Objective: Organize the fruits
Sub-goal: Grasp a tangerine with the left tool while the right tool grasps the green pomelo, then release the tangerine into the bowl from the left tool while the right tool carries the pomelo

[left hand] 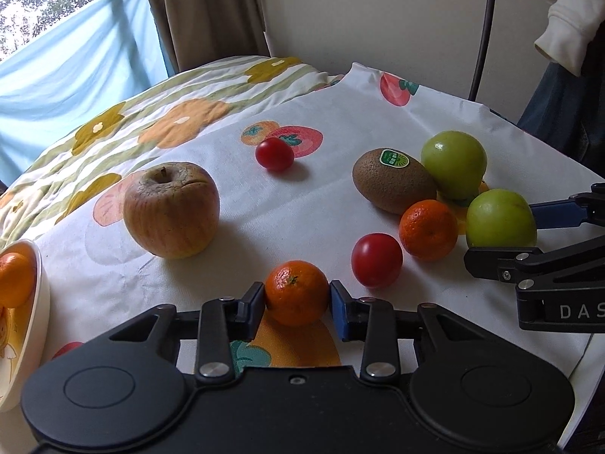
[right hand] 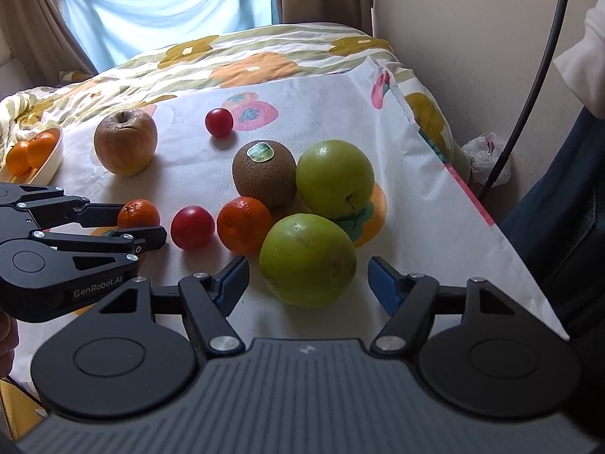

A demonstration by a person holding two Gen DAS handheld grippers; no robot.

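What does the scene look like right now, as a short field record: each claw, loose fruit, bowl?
left claw: pads pressed on a mandarin resting on the cloth
right claw: open, pads either side of a green apple, not touching
loose fruit: wrinkled apple, kiwi, second green apple, second mandarin, two tomatoes
bowl: far left, holds two mandarins
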